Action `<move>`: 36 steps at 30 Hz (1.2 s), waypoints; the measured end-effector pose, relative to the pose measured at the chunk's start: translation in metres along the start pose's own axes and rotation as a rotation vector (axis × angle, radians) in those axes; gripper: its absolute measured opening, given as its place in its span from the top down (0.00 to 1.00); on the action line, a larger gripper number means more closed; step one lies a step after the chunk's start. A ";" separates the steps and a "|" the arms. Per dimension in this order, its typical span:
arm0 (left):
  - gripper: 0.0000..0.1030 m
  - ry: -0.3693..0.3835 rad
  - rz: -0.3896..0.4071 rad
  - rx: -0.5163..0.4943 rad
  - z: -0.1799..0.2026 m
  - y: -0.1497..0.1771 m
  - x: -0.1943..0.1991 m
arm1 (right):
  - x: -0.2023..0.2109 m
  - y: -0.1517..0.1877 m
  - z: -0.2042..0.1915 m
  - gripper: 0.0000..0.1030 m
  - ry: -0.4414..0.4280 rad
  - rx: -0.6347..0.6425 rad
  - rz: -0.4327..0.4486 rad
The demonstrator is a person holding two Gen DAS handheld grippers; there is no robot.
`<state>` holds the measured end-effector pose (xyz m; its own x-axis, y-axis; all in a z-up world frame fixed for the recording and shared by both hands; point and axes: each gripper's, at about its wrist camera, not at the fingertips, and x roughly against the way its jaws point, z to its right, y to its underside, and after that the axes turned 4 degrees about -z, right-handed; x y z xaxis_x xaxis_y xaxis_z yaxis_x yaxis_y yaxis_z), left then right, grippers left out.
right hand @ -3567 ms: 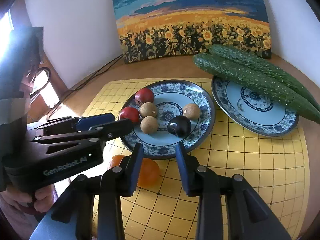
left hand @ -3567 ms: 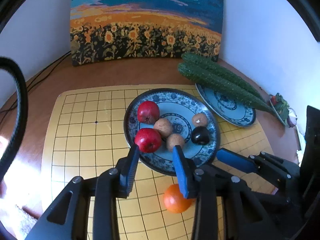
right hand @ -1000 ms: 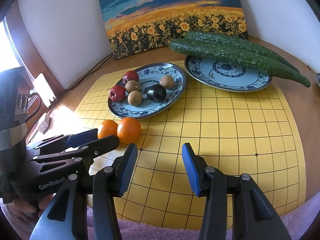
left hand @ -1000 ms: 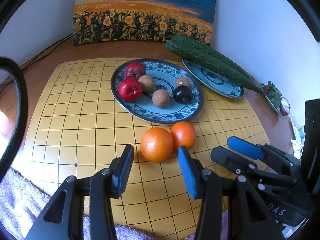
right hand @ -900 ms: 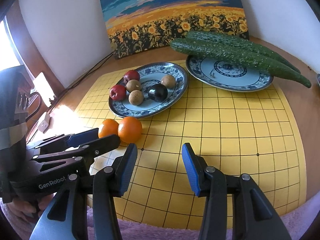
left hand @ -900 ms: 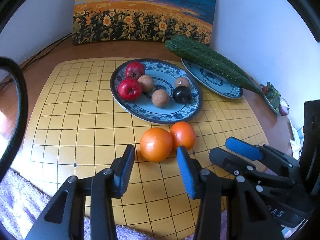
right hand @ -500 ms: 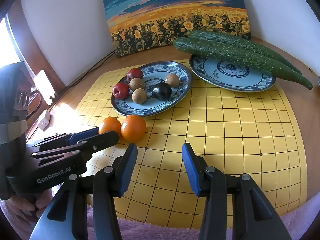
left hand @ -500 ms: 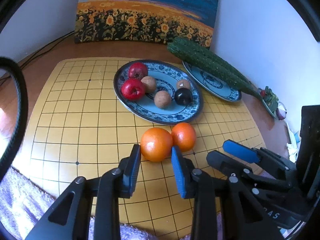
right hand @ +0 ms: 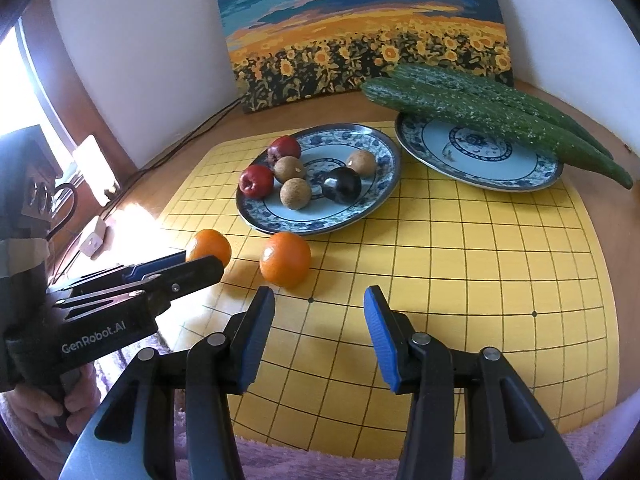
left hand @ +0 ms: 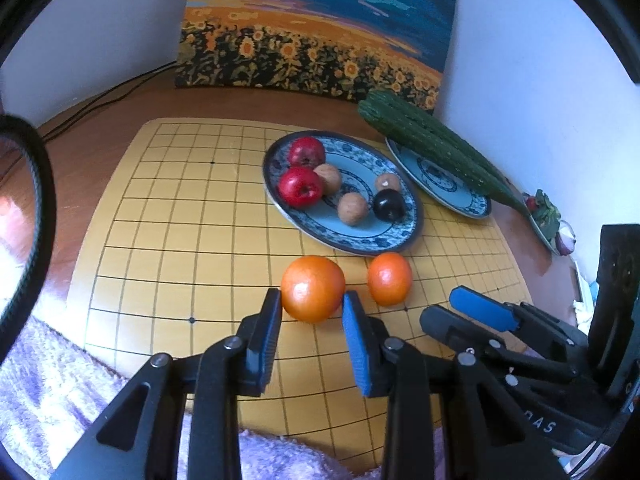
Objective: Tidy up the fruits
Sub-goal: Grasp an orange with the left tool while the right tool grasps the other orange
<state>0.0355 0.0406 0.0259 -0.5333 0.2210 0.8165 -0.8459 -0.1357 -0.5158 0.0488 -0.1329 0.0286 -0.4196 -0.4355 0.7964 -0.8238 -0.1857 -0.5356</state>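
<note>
Two oranges lie on the yellow grid board in front of the fruit plate. My left gripper is shut on the larger orange, which shows in the right wrist view behind the left fingers. The smaller orange lies free to its right, also seen in the right wrist view. My right gripper is open and empty, above the board just right of that orange. The plate holds two red apples, three brown fruits and a dark plum.
A second blue plate at the back right carries two long cucumbers. A sunflower painting leans on the wall behind. A purple cloth lies under the board's near edge. Cables run along the left of the table.
My left gripper moved forward and closed its jaws onto the larger orange, shifting it left, away from the smaller one. My right gripper stayed open and barely moved.
</note>
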 end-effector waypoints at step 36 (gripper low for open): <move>0.69 0.012 0.024 0.057 -0.018 0.003 0.010 | -0.033 -0.013 -0.031 0.54 0.016 0.061 -0.028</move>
<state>0.0279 0.0598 0.0277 -0.5533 0.2290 0.8009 -0.8321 -0.1953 -0.5191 0.0610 -0.0888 0.0181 -0.4035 -0.4152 0.8154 -0.8107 -0.2510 -0.5290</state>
